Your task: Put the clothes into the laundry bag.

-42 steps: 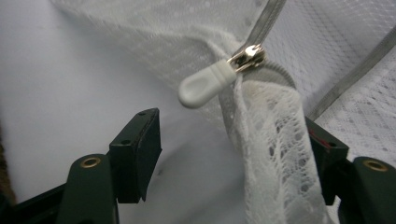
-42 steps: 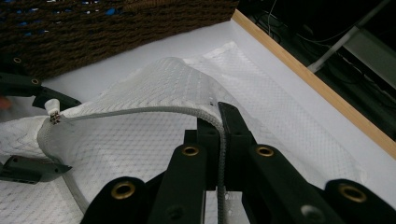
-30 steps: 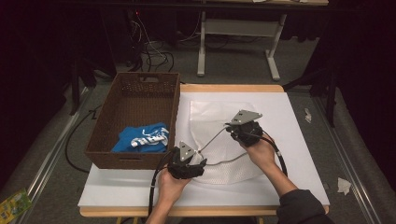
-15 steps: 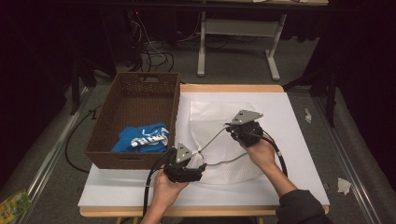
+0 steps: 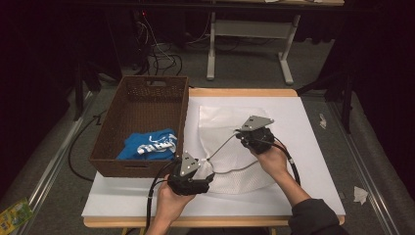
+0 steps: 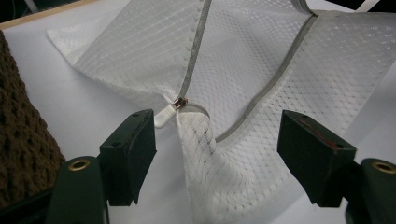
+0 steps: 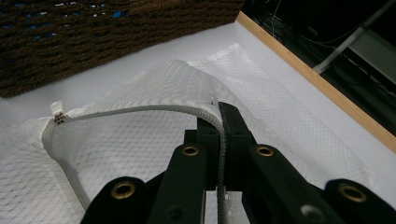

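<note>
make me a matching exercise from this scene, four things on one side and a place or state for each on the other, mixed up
Things:
1. left gripper
2. right gripper
3. blue cloth
4. zipper pull

Places or states:
a. lies inside the brown basket
b. jaws open, nothing pinched
c. sits partway along the zipper of the white mesh bag
d. shut on the bag's zipper edge

Pairs: 1-b, 2-d, 3-a, 4-c
</note>
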Demonstrator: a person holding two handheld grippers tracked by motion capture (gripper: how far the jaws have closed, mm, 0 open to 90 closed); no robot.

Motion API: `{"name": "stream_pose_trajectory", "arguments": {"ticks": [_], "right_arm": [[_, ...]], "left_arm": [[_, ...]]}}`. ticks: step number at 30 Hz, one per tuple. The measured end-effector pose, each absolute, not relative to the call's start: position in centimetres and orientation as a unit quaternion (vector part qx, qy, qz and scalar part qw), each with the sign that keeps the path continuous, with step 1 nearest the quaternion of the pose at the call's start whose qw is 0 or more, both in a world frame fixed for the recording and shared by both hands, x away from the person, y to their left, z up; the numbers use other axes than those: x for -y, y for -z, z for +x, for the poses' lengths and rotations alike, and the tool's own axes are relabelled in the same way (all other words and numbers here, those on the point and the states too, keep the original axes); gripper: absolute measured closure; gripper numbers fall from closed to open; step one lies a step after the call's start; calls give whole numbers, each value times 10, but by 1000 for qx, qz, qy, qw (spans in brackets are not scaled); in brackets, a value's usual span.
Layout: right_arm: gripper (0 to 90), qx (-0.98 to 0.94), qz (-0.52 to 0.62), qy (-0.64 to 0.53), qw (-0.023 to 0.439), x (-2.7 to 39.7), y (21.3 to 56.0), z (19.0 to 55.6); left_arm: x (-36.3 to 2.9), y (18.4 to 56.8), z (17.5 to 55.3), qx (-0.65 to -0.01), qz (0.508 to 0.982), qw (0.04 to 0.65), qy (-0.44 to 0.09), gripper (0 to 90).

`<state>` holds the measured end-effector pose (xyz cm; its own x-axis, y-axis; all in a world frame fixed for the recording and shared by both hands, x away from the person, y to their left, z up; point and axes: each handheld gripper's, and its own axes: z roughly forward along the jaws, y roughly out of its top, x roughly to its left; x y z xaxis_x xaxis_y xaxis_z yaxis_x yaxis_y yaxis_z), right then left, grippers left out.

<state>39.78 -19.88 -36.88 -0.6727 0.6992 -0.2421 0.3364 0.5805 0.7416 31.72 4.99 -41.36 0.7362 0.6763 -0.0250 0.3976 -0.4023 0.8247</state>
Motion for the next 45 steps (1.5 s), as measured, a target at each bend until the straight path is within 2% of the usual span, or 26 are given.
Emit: {"name": "stream_pose_trajectory", "arguments": {"ticks": [17, 33, 37, 45], "right_arm": [[893, -850, 316, -335, 256, 201, 377, 397], [894, -850, 318, -337, 250, 206, 378, 398], [894, -852, 315, -334, 252, 206, 379, 399], [894, -850, 317, -338, 252, 206, 378, 398]], "left_arm": [[-78, 390, 307, -332, 819, 435, -170, 304], [-96, 379, 316, -355, 813, 440, -139, 306], [-98, 372, 315, -348, 816, 436, -152, 292], [-104, 362, 317, -347, 807, 461, -123, 291]]}}
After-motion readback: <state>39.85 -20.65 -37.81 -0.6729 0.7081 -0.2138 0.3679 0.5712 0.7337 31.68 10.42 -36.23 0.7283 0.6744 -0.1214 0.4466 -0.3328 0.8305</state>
